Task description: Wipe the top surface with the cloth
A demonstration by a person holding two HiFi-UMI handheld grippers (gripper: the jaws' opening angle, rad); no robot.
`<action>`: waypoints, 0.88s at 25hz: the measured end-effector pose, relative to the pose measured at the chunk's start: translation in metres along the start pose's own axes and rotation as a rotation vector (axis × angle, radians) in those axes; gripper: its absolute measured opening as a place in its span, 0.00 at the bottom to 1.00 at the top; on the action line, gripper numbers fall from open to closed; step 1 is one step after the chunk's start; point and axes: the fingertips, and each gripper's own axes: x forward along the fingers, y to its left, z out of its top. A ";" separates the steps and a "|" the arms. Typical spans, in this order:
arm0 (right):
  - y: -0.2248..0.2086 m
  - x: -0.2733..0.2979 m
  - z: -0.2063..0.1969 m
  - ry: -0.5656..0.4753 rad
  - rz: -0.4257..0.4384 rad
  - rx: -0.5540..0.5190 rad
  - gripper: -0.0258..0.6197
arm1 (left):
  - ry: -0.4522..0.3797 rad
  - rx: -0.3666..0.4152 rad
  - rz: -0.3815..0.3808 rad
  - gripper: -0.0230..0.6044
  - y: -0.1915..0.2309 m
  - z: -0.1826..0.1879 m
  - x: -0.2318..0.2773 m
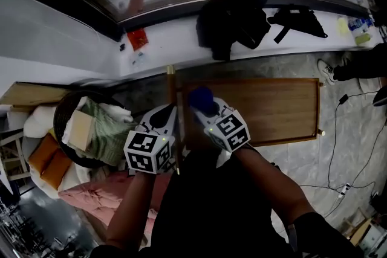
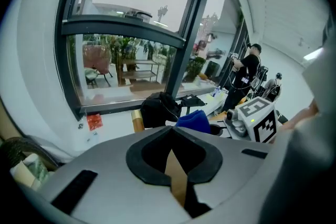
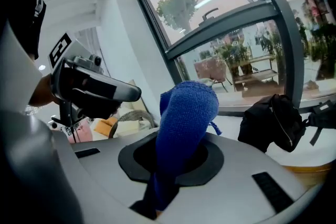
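Blue cloth pinched in the right gripper, over the table's left end

The right gripper has its jaws clamped on a bunched blue cloth, held above the left end of the wooden table top. The left gripper sits just beside it by the table's left edge, jaws closed tip to tip and holding nothing.

**My jaws shut on nothing**

I am the left gripper. My tips meet and hold nothing, and brown wood shows through the gap behind them. A black bag sits at twelve o'clock, a blue cloth at one and the right gripper at two.
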 end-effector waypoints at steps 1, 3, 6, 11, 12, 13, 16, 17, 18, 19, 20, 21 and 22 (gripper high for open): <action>-0.003 0.008 -0.004 0.011 0.005 0.012 0.11 | 0.005 -0.009 0.001 0.05 0.003 0.000 0.003; -0.010 0.022 -0.012 0.032 0.013 0.039 0.11 | -0.006 -0.016 0.014 0.05 0.007 0.003 0.007; -0.022 0.042 -0.026 0.070 0.032 0.070 0.11 | -0.007 -0.021 0.029 0.05 0.009 0.004 0.016; -0.037 0.073 -0.051 0.137 0.040 0.124 0.11 | 0.033 -0.069 0.014 0.05 0.005 -0.005 0.030; -0.038 0.077 -0.056 0.152 0.045 0.134 0.11 | 0.031 -0.082 0.011 0.05 0.004 -0.006 0.031; -0.038 0.082 -0.061 0.168 0.050 0.146 0.11 | 0.028 -0.096 0.009 0.05 0.004 -0.006 0.031; -0.043 0.093 -0.071 0.197 0.051 0.169 0.11 | 0.025 -0.104 0.010 0.05 0.005 -0.005 0.032; -0.045 0.097 -0.074 0.201 0.046 0.177 0.11 | 0.026 -0.103 0.011 0.05 0.006 -0.005 0.032; -0.048 0.101 -0.075 0.204 0.042 0.186 0.11 | 0.025 -0.106 0.011 0.05 0.007 -0.006 0.032; -0.049 0.104 -0.077 0.209 0.039 0.192 0.11 | 0.021 -0.112 0.011 0.05 0.009 -0.006 0.031; -0.051 0.107 -0.079 0.220 0.034 0.193 0.11 | 0.013 -0.119 0.013 0.05 0.010 -0.005 0.030; -0.051 0.108 -0.082 0.240 0.027 0.191 0.11 | 0.006 -0.126 0.016 0.05 0.011 -0.005 0.029; -0.052 0.109 -0.086 0.270 0.019 0.188 0.11 | 0.004 -0.132 0.020 0.05 0.012 -0.006 0.028</action>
